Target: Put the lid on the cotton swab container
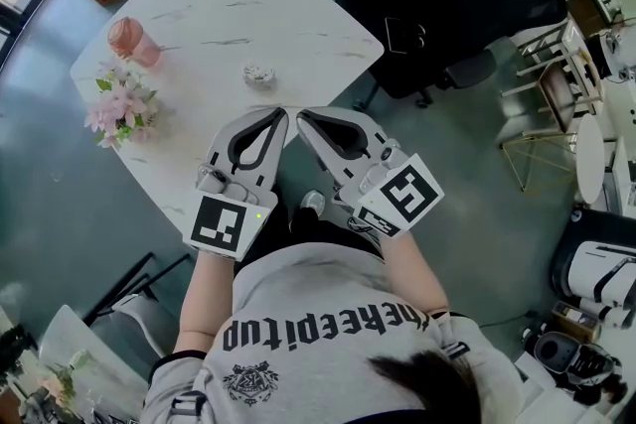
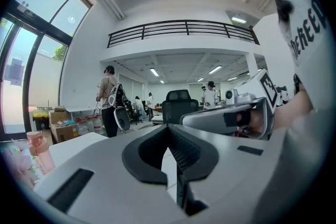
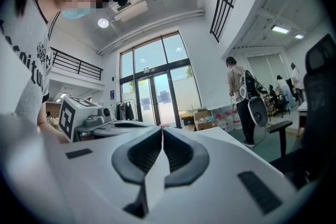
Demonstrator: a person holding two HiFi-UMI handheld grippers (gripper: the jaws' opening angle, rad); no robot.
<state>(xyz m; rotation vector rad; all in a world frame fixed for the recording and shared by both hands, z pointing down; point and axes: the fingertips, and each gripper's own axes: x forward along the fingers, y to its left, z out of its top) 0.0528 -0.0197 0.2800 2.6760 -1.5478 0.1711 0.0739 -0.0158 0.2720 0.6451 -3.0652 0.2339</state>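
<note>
My left hand-held gripper [image 1: 280, 118] and right hand-held gripper [image 1: 303, 119] are both pressed together on nothing, tips side by side at the near edge of the white surface [image 1: 229, 5]. The small round cotton swab container [image 1: 259, 74] sits on that surface just beyond them, with a pink cup [image 1: 132, 42] farther left.

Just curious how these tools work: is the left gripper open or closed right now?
Closed and empty. In the left gripper view, the left gripper's dark pads meet at the tips, with nothing between them.
</note>
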